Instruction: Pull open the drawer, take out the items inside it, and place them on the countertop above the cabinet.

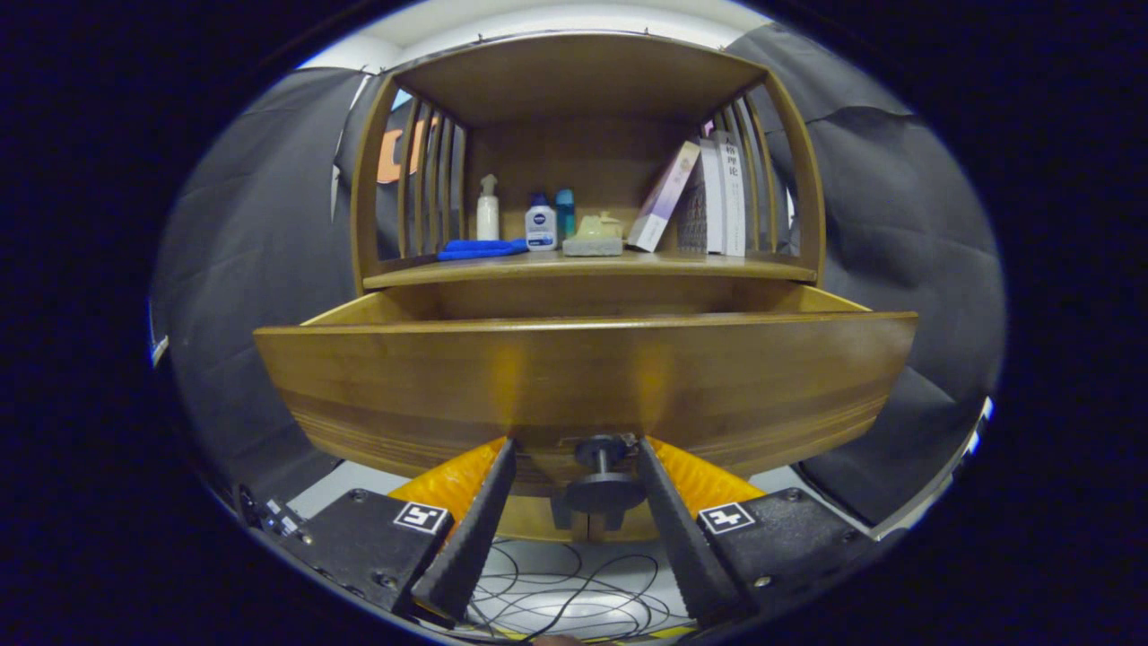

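Drawer [583, 377]: wooden, standing pulled well out of the cabinet across mid-frame, its interior hiding behind the tall front panel, so contents cannot be told

Knob [603, 489]: dark, projecting from the front's lower centre, sitting between the jaws with a gap showing on each side; gripper [574, 449] is standing spread, tips against the drawer front, pinching nothing

Desk [592, 266]: shelf top above the drawer, upper centre, carrying bottles [540, 222], a blue cloth [480, 248] and leaning books [708, 197]; likely the destination for the items
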